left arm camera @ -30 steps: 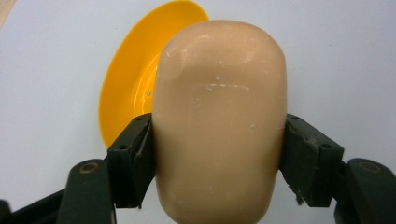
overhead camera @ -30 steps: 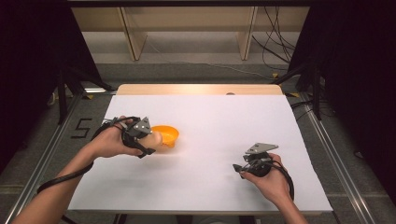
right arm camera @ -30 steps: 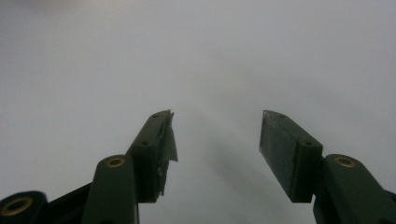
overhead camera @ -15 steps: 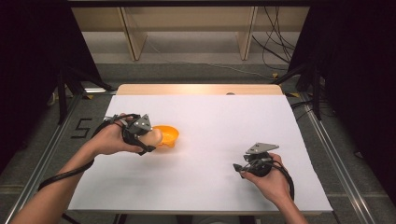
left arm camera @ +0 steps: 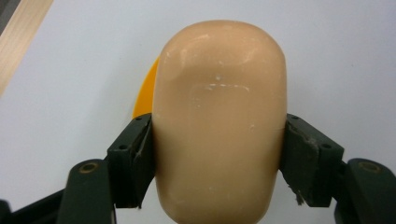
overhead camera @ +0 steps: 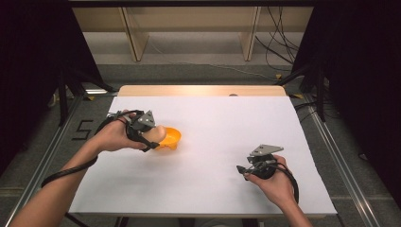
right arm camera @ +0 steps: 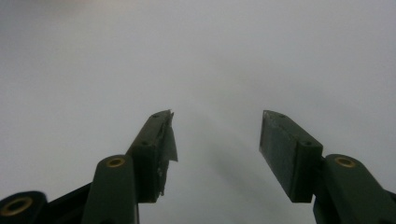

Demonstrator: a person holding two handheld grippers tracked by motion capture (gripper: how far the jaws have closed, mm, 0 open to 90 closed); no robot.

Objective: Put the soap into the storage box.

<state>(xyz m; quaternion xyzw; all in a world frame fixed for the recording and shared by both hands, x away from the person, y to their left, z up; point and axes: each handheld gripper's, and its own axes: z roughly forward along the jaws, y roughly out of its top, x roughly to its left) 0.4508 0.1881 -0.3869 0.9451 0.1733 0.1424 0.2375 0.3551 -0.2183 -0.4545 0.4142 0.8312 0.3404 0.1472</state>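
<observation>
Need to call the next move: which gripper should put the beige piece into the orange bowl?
Left gripper: it already clamps the beige piece beside the orange bowl. Right gripper is open, farther off.

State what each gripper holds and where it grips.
The left gripper clamps a rounded beige object across its two sides, jaws pressed against it. The right gripper holds nothing.

The left gripper (left arm camera: 218,154) squeezes a smooth tan egg-shaped thing (left arm camera: 218,121) between its two black jaws. An orange bowl (left arm camera: 144,95) peeks out just behind the tan thing.
</observation>
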